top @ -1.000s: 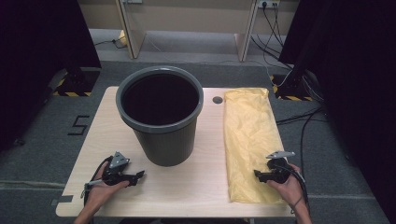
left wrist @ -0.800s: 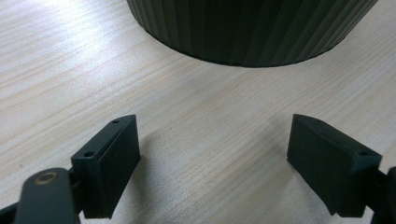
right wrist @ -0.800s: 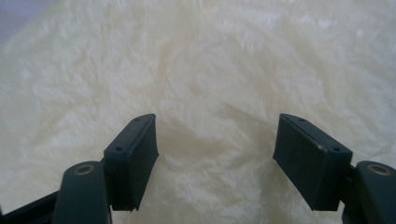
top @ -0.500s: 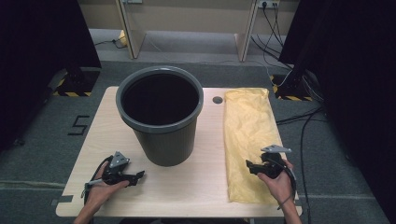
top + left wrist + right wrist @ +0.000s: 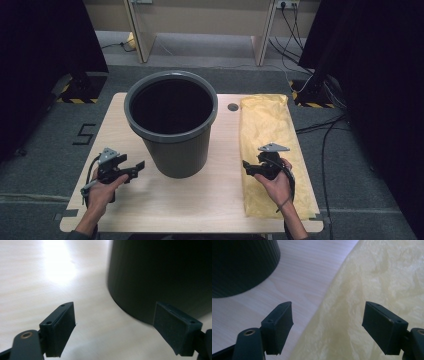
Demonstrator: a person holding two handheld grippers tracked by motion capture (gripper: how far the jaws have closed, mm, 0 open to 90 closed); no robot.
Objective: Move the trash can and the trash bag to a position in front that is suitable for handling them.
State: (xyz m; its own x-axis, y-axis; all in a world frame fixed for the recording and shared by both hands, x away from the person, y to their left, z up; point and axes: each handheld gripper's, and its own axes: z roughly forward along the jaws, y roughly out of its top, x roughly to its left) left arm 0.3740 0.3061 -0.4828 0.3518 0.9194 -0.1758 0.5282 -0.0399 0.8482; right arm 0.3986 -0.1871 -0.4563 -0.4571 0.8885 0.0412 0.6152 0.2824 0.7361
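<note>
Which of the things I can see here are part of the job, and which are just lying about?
Part of the job:
- yellow bag, flat on the table
- dark bin, upright and empty
- right gripper, jaws open over the bag's edge, just been opening, nothing between them
- left gripper, open beside the bin

Lying about:
- cables on the floor
- striped stand feet

Crumpled yellow bag [image 5: 270, 150] lies flat beside the upright dark bin [image 5: 172, 125]

From above our side of the table [image 5: 165, 200] we look forward and down, while both gripper views sit low and close over it, each sharing with the high view the dark bin [image 5: 172, 127] [image 5: 160, 277] [image 5: 242, 265].
</note>
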